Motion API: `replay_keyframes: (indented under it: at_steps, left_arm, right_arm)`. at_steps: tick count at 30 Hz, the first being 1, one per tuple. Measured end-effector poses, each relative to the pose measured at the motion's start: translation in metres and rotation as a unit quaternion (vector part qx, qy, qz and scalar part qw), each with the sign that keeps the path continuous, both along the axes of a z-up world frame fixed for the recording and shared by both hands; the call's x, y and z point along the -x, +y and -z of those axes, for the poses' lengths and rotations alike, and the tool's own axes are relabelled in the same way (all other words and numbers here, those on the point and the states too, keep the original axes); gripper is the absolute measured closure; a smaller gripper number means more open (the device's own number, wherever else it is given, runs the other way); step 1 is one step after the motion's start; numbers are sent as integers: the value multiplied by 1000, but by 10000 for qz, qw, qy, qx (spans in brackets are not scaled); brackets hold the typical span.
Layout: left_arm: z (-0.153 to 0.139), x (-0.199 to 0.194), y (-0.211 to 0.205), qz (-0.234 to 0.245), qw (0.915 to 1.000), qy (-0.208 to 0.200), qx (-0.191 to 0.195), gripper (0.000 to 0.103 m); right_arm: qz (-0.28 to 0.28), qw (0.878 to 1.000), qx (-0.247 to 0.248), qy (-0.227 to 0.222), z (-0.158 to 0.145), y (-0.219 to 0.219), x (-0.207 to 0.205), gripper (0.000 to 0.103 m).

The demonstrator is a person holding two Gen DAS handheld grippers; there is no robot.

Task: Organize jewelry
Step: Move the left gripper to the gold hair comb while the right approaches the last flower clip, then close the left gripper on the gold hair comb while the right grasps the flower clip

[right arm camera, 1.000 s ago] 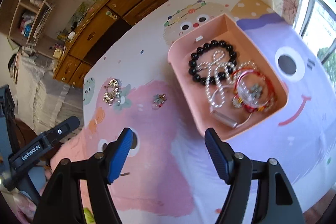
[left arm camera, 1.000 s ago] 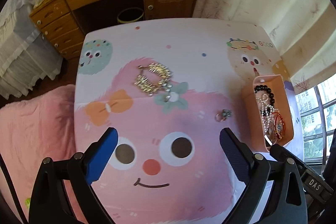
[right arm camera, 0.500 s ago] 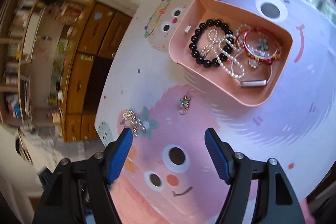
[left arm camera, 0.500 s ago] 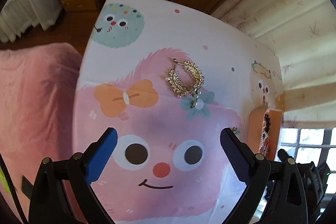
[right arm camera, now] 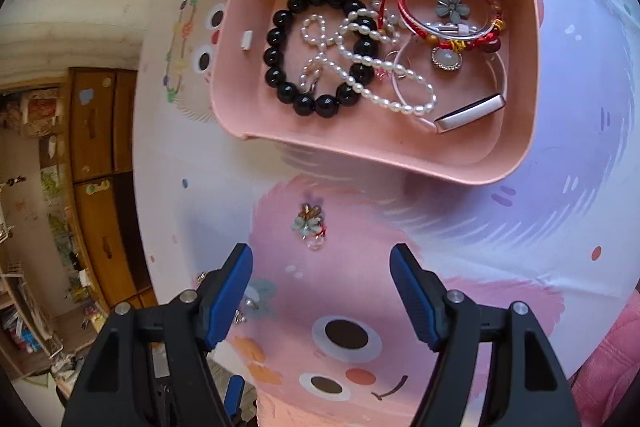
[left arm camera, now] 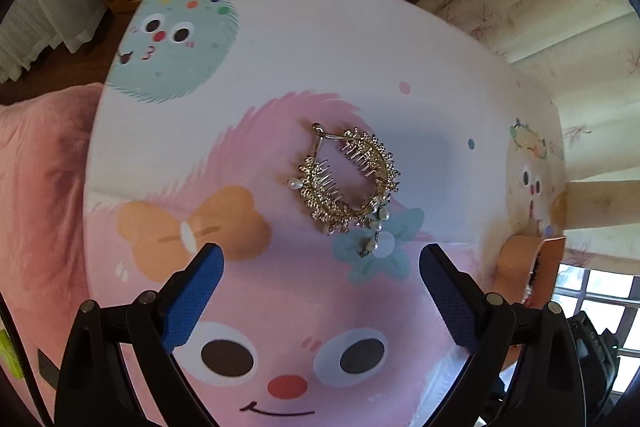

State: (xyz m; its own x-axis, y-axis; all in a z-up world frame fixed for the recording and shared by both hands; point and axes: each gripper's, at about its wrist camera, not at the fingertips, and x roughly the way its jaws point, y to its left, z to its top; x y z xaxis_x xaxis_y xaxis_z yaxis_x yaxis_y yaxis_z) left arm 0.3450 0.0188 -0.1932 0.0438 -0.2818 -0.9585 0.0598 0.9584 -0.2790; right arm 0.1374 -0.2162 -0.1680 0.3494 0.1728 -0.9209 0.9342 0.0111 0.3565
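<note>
**beadnik:** Over on the left wrist view, what's under the left gripper (left arm camera: 320, 263)?

**trayfan:** Its blue-padded jaws are spread wide with nothing between them, pointing steeply down at the cartoon-printed tabletop (left arm camera: 280, 39). Just past the tips lies the gold filigree hair comb with little pearl drops (left arm camera: 350, 181), flat on the pink fuzzy monster print, its dangling pearls ending on a teal flower print. At the right edge you only catch a sliver of the pink plastic tray (left arm camera: 516, 263).

**beadnik:** And the right wrist view?

**trayfan:** Right gripper (right arm camera: 322, 277) is also released, jaws apart and empty. Slightly ahead of the tips sits a small flower charm with a clear ring (right arm camera: 310, 225), alone on the cloth, near the tray's front wall but not touching it. The tray (right arm camera: 360, 143) holds a black round-bead bracelet (right arm camera: 280, 43), a looped white pearl strand (right arm camera: 360, 67) draped over it, a red cord bracelet (right arm camera: 452, 43), a grey flower piece (right arm camera: 452, 7) and a thin band with a silver bar (right arm camera: 470, 113).
</note>
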Motion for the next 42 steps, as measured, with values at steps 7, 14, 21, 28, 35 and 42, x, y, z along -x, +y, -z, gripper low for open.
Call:
replay_keyframes:
  at_steps: [7, 14, 21, 28, 35, 42]
  left_arm:
    - [27, -11, -30, 20, 9997, 113, -207, 6]
    - [34, -17, -52, 240, 9970, -94, -732, 6]
    - [35, -19, -75, 388, 9921, -296, -1153, 6]
    - [38, -24, -88, 364, 9896, -383, -1338, 6]
    - [37, -24, -66, 337, 9909, -524, -1193, 6]
    - [34, -22, -55, 221, 9897, -806, -1160, 20]
  right_arm:
    - [-123, 9987, 147, 483, 5, 0, -19, 32]
    - [-274, 9972, 73, 689, 14, 0, -30, 32]
    - [-374, 9925, 299, 1126, 16, -4, -47, 32]
    - [-545, 9898, 320, 1279, 24, -8, -66, 32]
    - [-635, 9885, 306, 1340, 30, -1, -85, 38]
    - [-807, 9872, 285, 1348, 40, 14, -105, 58]
